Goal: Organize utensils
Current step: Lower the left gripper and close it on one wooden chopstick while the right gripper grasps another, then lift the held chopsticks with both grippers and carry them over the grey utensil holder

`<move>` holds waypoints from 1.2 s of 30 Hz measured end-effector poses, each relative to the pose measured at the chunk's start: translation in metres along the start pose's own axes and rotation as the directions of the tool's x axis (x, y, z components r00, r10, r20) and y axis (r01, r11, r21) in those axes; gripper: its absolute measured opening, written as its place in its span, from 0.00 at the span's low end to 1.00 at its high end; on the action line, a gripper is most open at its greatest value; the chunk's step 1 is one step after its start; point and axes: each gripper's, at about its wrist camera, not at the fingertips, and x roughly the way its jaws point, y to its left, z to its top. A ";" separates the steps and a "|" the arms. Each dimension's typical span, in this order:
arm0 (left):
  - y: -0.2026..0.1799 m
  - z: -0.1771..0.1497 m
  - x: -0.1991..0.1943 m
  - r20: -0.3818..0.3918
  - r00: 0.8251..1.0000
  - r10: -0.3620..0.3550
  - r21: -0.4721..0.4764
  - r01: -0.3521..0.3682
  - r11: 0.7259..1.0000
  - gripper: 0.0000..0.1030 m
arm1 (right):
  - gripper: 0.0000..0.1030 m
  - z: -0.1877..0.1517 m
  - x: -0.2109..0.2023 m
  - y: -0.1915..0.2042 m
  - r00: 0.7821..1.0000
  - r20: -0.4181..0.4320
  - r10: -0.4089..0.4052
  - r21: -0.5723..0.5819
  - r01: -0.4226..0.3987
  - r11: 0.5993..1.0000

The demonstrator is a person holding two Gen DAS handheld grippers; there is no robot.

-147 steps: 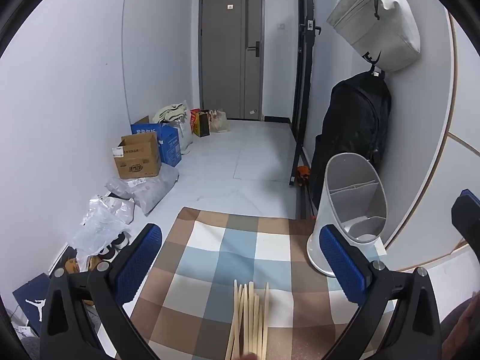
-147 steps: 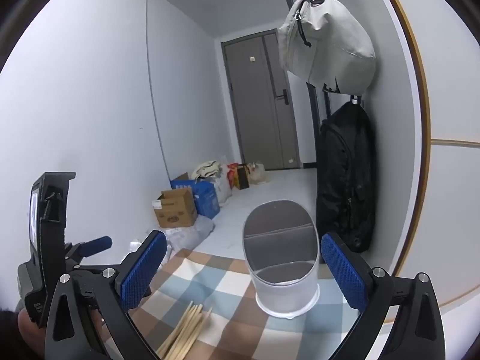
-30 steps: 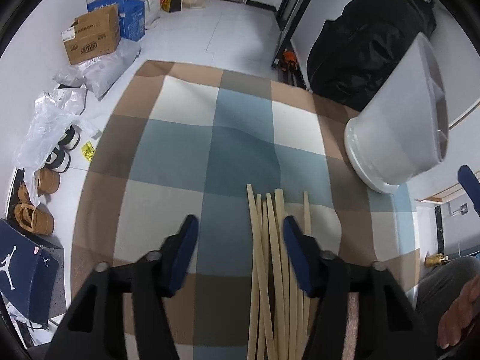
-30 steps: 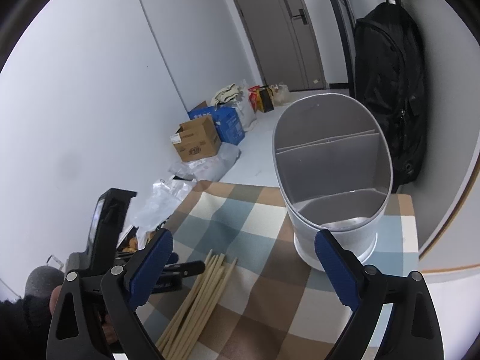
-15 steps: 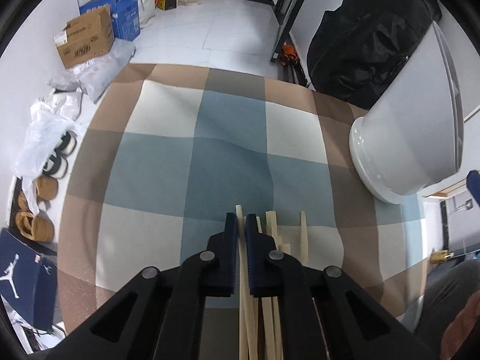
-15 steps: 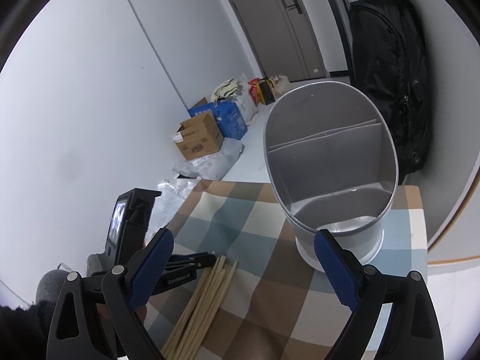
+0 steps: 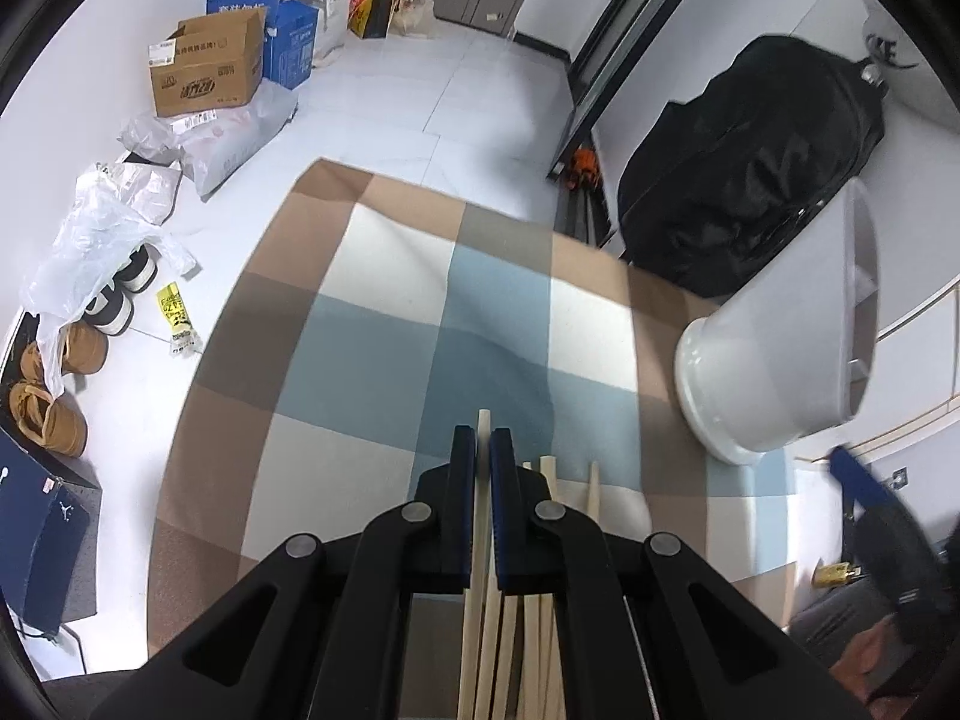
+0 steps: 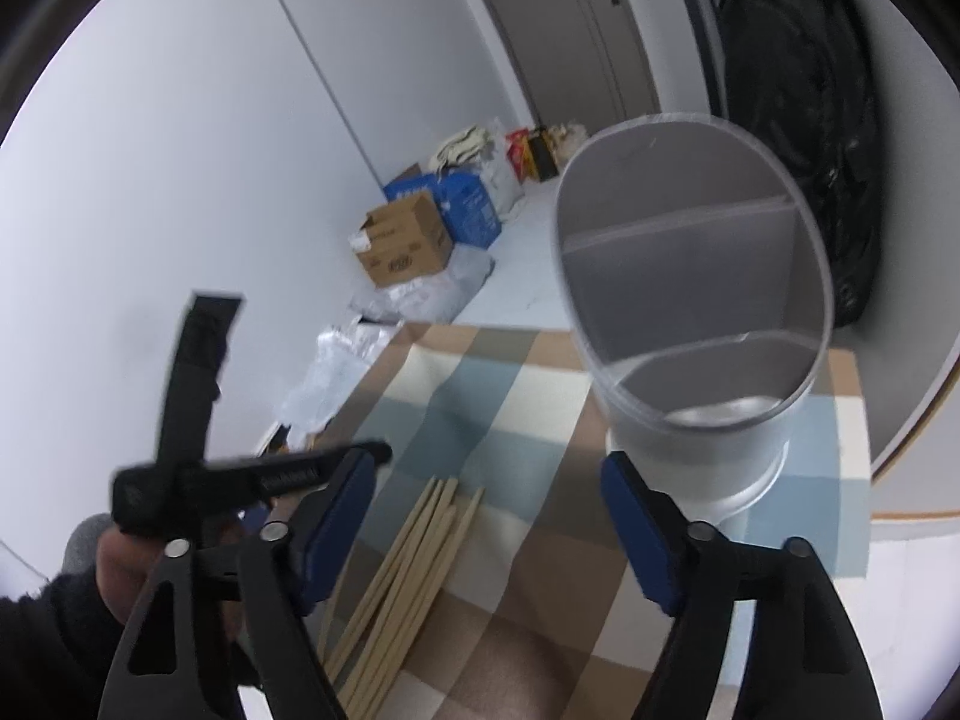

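Observation:
My left gripper [image 7: 483, 441] is shut on one pale wooden chopstick [image 7: 483, 420], whose tip pokes out past the blue pads. Several more chopsticks [image 7: 547, 474] lie in a bundle on the checkered cloth just right of it. The white divided utensil holder [image 7: 774, 372] stands at the table's far right. In the right wrist view the chopstick bundle [image 8: 414, 558] lies low and left of the holder [image 8: 690, 300]. My right gripper [image 8: 489, 519] is closing with nothing between its pads. Its right pad sits just in front of the holder's base.
The blue, tan and cream checkered cloth [image 7: 384, 360] covers the small table, which drops to the floor at left and far edges. A black backpack [image 7: 750, 168] hangs behind the holder. Cardboard boxes [image 7: 210, 69], bags and shoes [image 7: 54, 414] lie on the floor at left.
The left jaws came together on one chopstick and rose slightly with it. The right jaws narrowed, and the holder now looms larger in that view.

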 end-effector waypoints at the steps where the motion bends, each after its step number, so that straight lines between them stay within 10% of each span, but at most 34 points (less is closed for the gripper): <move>1: 0.000 0.000 -0.002 0.006 1.000 -0.007 0.001 0.007 1.000 0.01 | 0.71 -0.002 0.003 0.002 1.000 -0.011 0.001 -0.003 -0.001 1.000; 14: 0.017 0.009 -0.029 0.092 0.993 -0.070 -0.023 0.073 0.997 0.01 | 0.41 -0.015 0.077 0.014 0.966 -0.254 -0.043 0.036 0.053 0.998; 29: 0.031 0.010 -0.044 0.134 0.984 -0.120 -0.042 0.126 0.991 0.01 | 0.20 -0.007 0.124 0.028 0.904 -0.336 -0.264 -0.089 0.249 0.965; 36: 0.032 0.010 -0.046 0.137 0.983 -0.124 -0.047 0.131 0.990 0.01 | 0.06 -0.009 0.118 0.021 0.914 -0.323 -0.245 -0.071 0.235 0.969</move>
